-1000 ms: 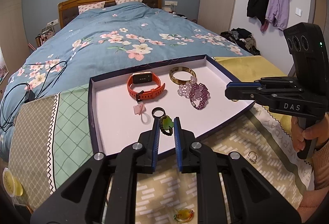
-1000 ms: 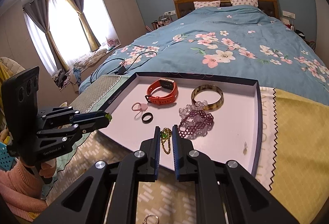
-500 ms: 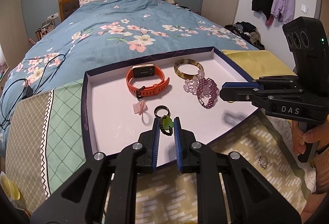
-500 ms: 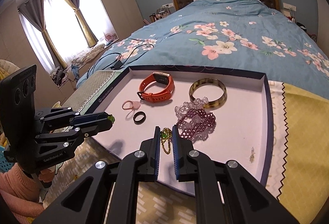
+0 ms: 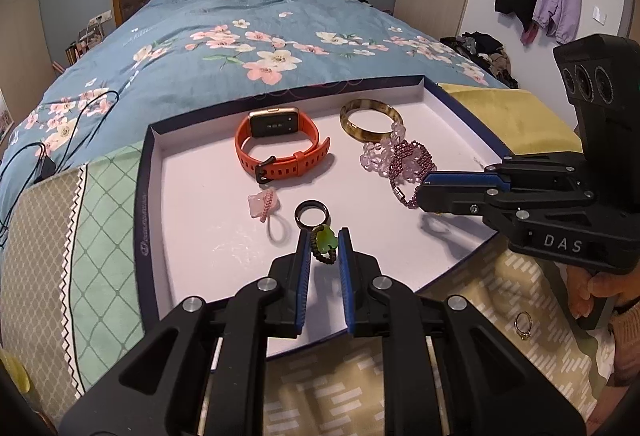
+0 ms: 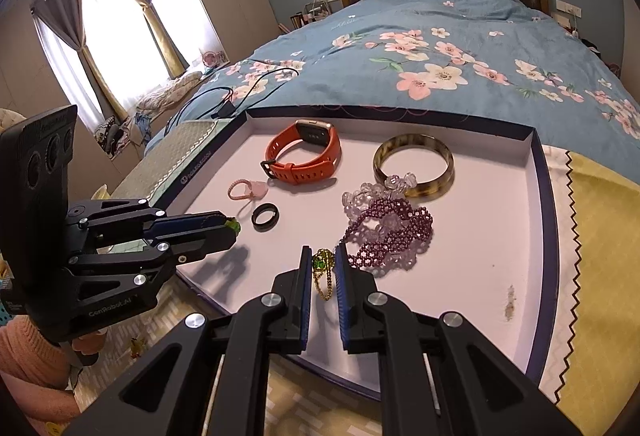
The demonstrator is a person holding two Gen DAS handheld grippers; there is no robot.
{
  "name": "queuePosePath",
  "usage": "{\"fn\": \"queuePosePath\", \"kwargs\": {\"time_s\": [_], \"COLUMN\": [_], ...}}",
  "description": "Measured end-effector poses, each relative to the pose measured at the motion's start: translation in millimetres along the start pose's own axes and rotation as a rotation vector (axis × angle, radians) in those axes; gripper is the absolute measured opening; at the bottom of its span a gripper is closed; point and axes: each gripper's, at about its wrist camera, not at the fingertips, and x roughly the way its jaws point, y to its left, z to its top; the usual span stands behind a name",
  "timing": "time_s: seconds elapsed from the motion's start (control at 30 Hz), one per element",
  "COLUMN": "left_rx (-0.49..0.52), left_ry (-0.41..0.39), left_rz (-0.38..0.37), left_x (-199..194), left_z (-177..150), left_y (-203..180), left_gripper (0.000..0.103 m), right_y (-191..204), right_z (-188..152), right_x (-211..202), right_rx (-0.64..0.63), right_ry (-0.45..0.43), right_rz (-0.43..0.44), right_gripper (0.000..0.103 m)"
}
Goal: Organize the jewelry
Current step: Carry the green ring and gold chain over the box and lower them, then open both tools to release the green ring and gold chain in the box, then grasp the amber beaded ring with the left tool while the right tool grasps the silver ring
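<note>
A white tray with a navy rim [image 5: 144, 220] lies at the foot of the bed. It holds an orange watch [image 5: 276, 147], an amber bangle [image 5: 370, 121], purple beads [image 5: 408, 163], a pink charm loop [image 5: 264, 205] and a black ring [image 5: 312, 215]. My left gripper [image 5: 324, 240] is shut on a green charm bracelet [image 5: 323, 242], low over the tray beside the black ring. My right gripper [image 6: 323, 260] is shut on a gold chain with a green stone [image 6: 322, 270], which hangs just left of the purple beads [image 6: 388, 232].
A gold ring [image 5: 523, 326] lies on the patterned cloth right of the tray. The blue flowered bedspread [image 5: 260, 35] stretches beyond it, with black cables [image 5: 24, 163] at the left. A yellow cloth [image 6: 600, 236] lies along the tray's right side.
Both grippers have sunk and moved forward over the tray, each still holding its piece. The tray's contents now look closer.
</note>
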Motion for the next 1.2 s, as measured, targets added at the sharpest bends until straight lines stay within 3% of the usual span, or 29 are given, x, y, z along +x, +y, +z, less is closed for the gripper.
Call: {"fn": "queuePosePath", "kwargs": {"time_s": [0.17, 0.33, 0.4, 0.57, 0.67, 0.87, 1.2], "left_rx": [-0.025, -0.049, -0.051, -0.059, -0.066, -0.057, -0.009], "left_ry": [0.004, -0.044, -0.079, -0.152, -0.176, -0.153, -0.042], "left_rz": [0.007, 0.006, 0.018, 0.02, 0.006, -0.022, -0.041], "left_x": [5, -13, -26, -63, -83, -101, -93], "left_z": [0, 1, 0, -8, -20, -51, -101], "left_y": [4, 11, 13, 20, 24, 22, -1], "left_gripper": [0.022, 0.029, 0.033, 0.042, 0.044, 0.047, 0.049], "right_y": [-1, -8, -10, -8, -2, 15, 23], "right_z": [0, 0, -1, -3, -9, -34, -85], "right_x": [0, -9, -15, -35, -48, -65, -65], "right_rx": [0.007, 0.036, 0.046, 0.052, 0.042, -0.009, 0.002], "right_ry": [-0.01, -0.038, -0.054, -0.09, -0.104, -0.094, -0.002], "right_rz": [-0.013, -0.021, -0.021, -0.002, 0.016, -0.002, -0.025], "right_gripper": [0.012, 0.014, 0.023, 0.029, 0.038, 0.051, 0.051]}}
